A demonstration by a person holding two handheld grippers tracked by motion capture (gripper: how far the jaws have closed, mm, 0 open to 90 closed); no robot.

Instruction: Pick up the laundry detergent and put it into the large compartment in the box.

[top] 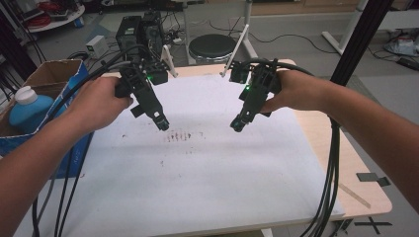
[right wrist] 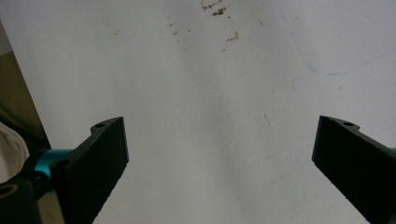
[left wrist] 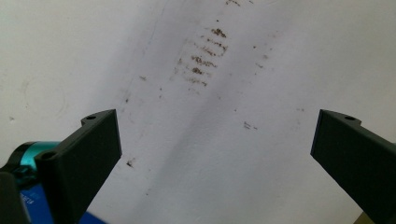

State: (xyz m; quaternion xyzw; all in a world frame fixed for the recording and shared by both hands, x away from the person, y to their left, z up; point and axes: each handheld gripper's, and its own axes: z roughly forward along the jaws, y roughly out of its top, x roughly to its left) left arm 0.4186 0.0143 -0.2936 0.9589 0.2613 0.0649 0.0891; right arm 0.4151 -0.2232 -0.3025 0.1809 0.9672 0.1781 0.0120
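A person holds a black gripper in each hand above a white sheet (top: 207,173) that covers the table. The left gripper (top: 161,121) points down and to the right, just left of a patch of brown smudges (top: 178,136). In the left gripper view its jaws stand wide apart, open (left wrist: 217,140), with only the stained sheet (left wrist: 140,70) and the smudges (left wrist: 203,58) between them. The right gripper (top: 237,123) points down and to the left. In the right gripper view it is open (right wrist: 219,144) too, over bare sheet (right wrist: 210,93).
A cardboard box (top: 49,79) with a blue bottle (top: 27,108) stands off the table's left edge. Two white stands (top: 168,59) rise at the far edge. Cables (top: 331,168) hang over the right side. A stool (top: 212,47) and a computer tower (top: 141,29) lie beyond.
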